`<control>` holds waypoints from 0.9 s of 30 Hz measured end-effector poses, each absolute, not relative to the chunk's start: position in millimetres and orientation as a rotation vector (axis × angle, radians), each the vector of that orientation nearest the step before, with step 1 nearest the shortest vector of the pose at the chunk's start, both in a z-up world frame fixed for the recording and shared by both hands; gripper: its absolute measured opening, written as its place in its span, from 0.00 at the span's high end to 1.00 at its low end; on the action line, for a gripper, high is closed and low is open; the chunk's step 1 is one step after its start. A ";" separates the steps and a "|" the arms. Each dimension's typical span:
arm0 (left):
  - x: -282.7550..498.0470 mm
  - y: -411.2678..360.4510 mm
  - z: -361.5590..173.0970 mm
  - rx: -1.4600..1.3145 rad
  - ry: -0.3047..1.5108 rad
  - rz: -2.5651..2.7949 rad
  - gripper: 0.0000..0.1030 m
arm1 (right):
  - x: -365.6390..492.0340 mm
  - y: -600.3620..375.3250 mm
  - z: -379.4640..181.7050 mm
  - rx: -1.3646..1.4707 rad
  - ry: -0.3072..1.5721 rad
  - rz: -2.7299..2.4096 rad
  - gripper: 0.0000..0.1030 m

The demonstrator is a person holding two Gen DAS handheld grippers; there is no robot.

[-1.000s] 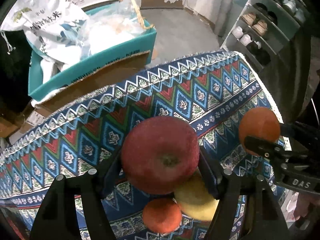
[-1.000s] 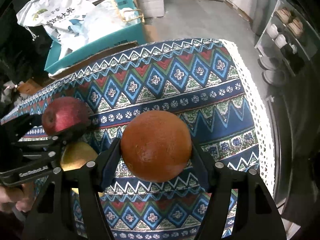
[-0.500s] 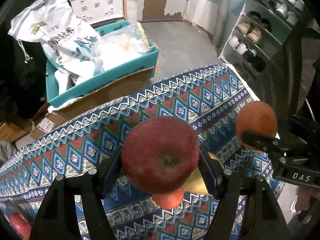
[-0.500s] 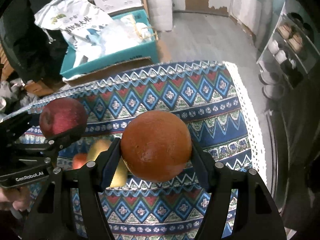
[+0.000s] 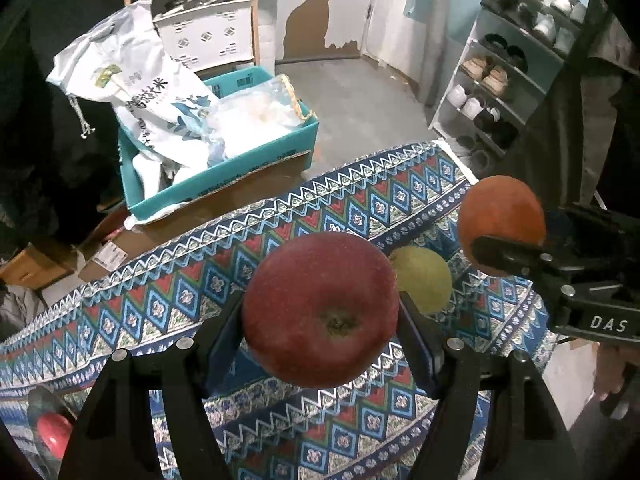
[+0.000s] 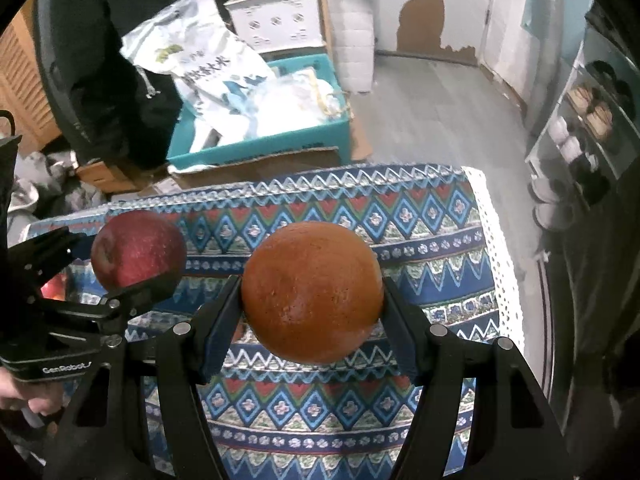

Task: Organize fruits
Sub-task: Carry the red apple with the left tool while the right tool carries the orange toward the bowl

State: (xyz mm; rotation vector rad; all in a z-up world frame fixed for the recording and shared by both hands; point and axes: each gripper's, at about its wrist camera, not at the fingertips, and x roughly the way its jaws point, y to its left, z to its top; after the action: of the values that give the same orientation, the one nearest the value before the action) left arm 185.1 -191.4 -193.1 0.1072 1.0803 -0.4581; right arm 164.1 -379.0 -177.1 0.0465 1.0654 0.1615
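while both hands are full: the step in hand looks like carrying two fruits up and away from the cloth.
left gripper (image 5: 320, 312): it is closed on the red apple (image 5: 320, 308), with a dark finger pressed on each side of it.
right gripper (image 6: 312, 300): it is closed on the orange (image 6: 312, 296) in the same way, one finger on each side.
where the fruits are: both sit up in the air above the patterned cloth (image 5: 360, 192), the apple on the left and the orange on the right, near each other but not touching.
yellow fruit (image 5: 424, 280): it lies on the cloth, between the apple and the orange as the left camera sees it.
small red thing (image 5: 52, 428): it shows at the near left edge of the cloth, partly hidden, so i cannot tell what it is.
blue box (image 5: 224, 184): it sits on the floor past the far edge of the cloth, full of bags.
next move: i think each fruit needs a spot to go to, but no bowl or tray shows here, so i cannot tell where.
care: the grip should stay firm, because round fruit can slip and roll.
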 end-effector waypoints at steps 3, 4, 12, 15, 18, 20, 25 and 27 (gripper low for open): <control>176.7 -182.4 -186.4 0.104 1.076 -0.456 0.28 | 160.3 -370.2 -169.4 0.038 1.049 0.186 0.34; 174.1 -178.8 -184.8 0.101 1.077 -0.454 0.28 | 158.9 -366.7 -166.6 0.037 1.044 0.196 0.34; 153.3 -137.5 -176.2 0.072 1.077 -0.406 0.28 | 150.0 -340.6 -153.2 0.030 1.028 0.273 0.34; 146.1 -121.3 -171.3 0.059 1.074 -0.394 0.28 | 148.0 -327.2 -148.0 0.027 1.021 0.301 0.34; 136.3 -103.7 -166.0 0.064 1.067 -0.374 0.28 | 146.6 -315.3 -143.9 0.031 1.018 0.333 0.34; 131.1 -92.6 -163.1 0.057 1.066 -0.361 0.28 | 145.8 -305.3 -141.5 0.021 1.015 0.354 0.34; 117.4 -63.6 -156.3 0.047 1.051 -0.329 0.28 | 142.4 -276.5 -137.1 0.003 1.012 0.411 0.34; 111.9 -51.2 -153.7 0.038 1.047 -0.314 0.28 | 141.7 -263.6 -134.1 -0.005 1.009 0.432 0.34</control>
State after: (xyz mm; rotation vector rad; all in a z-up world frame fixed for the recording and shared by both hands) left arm 111.9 -51.2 -153.7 0.0383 1.0471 -0.3136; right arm 141.7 -263.6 -134.1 -0.0048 1.0089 0.4324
